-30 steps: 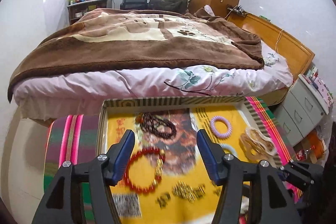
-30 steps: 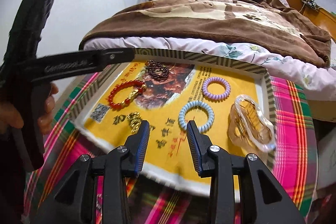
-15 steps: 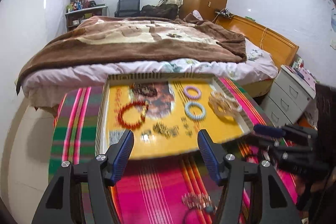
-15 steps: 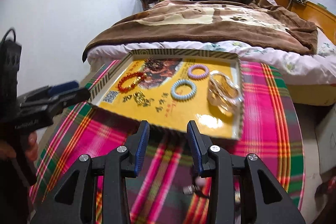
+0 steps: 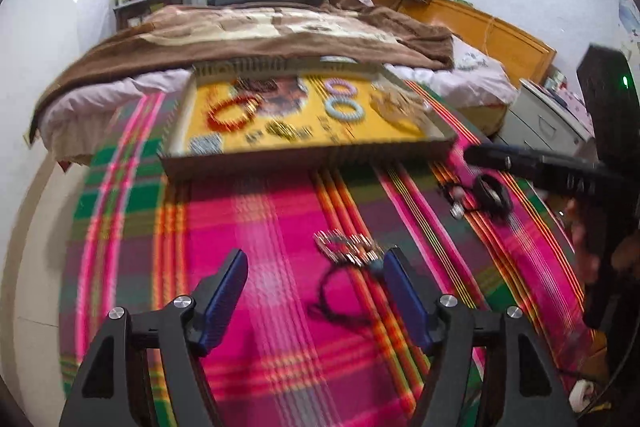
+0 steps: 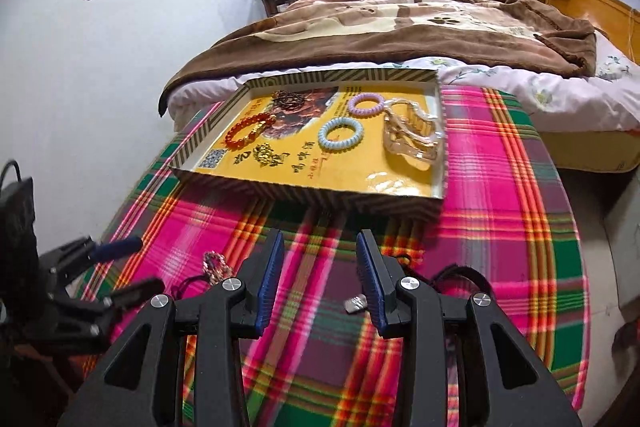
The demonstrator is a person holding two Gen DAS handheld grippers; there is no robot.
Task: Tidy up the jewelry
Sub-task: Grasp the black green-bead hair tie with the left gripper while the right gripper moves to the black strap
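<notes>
A shallow yellow-floored tray (image 6: 304,195) holds a red bead bracelet (image 6: 250,131), a dark bead bracelet (image 6: 288,99), a purple coil tie (image 6: 365,105), a blue coil tie (image 6: 340,135), a clear hair claw (image 6: 412,139) and a gold piece (image 6: 266,155). On the plaid cloth before the tray lie a metallic beaded piece (image 5: 346,247) with a black cord (image 5: 336,291), and a black ring (image 5: 490,193). My left gripper (image 5: 314,287) hovers over the cord, jaws opening, gripping nothing. My right gripper (image 6: 320,267) is open and empty above the cloth, a small silver clasp (image 6: 356,303) beside its right finger.
The pink-and-green plaid cloth (image 6: 500,227) covers the round table. A bed with a brown blanket (image 6: 400,27) stands right behind the tray. White drawers (image 5: 548,123) are at the right. The other gripper (image 6: 128,267) shows at the left edge of the right wrist view.
Both grippers have drawn back from above the tray to the cloth in front of it. The left jaws stand wider. Loose pieces on the cloth have come into view.
</notes>
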